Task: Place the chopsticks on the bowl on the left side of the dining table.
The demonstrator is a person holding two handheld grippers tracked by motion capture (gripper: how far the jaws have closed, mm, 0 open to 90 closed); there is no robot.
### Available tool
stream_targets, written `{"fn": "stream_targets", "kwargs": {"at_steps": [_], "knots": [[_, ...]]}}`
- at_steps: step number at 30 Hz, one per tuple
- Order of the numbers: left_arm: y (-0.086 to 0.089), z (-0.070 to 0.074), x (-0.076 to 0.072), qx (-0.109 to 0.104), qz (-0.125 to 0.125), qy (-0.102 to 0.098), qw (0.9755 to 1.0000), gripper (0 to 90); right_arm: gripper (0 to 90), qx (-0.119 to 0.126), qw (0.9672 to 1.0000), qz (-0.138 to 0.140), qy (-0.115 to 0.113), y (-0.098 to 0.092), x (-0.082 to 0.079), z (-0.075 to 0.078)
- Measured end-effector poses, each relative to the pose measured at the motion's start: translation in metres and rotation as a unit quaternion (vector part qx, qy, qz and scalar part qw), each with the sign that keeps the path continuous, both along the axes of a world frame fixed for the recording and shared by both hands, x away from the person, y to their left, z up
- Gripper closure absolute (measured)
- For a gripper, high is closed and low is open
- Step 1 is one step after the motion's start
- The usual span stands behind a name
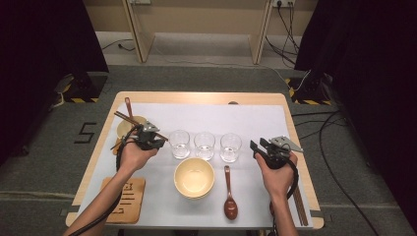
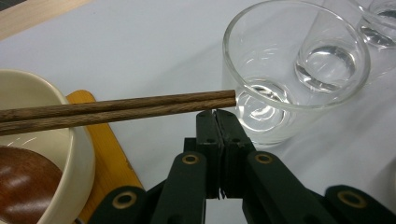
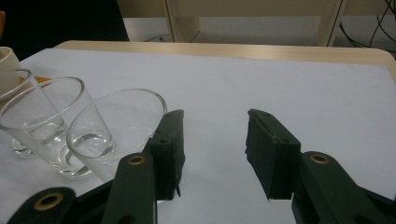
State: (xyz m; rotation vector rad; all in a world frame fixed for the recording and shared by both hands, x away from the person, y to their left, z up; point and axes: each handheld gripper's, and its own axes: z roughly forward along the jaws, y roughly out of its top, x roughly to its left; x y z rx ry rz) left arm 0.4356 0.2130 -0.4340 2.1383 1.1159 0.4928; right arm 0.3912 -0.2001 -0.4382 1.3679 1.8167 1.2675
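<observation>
Worktop (image 1: 206, 98): pale wood, covered by a white sheet (image 1: 255, 123).

Cream bowl (image 1: 194, 178) at centre front, upright. A second cream bowl (image 1: 124, 127) sits at back left on an orange mat (image 2: 100, 140), with a brown spoon (image 2: 23, 177) lying in it.

Wooden coaster (image 1: 125, 199) at front left corner, flat on the sheet.

Three clear glasses in a row behind the centre bowl: left glass (image 1: 179, 143), middle glass (image 1: 204, 145), right glass (image 1: 230, 147). All upright, just beside one another.

Brown spoon (image 1: 229, 194) lies right of the centre bowl, bowl end toward the front edge.

A pair of chopsticks (image 1: 299, 204) lies along the right edge of the worktop.

Left gripper (image 1: 156, 141): fingers (image 2: 208, 135) pressed together, clamped on a second pair of dark wooden chopsticks (image 2: 116, 109) near one end. In the left gripper view the sticks run level from just above the finger tips out over the back-left bowl; their near ends sit just beside the left glass rim.

Right gripper (image 1: 256, 146): fingers (image 3: 170, 149) stand partly open, nothing between them, held above the sheet just right of the right glass.
</observation>
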Motion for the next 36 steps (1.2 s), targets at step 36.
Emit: {"fn": "stream_targets", "kwargs": {"at_steps": [36], "knots": [[0.062,0.028,0.063,0.026,0.115,-0.028,0.9926,89.4,56.5,0.001,1.0000,0.002,0.000,0.001,0.000,0.000]]}}
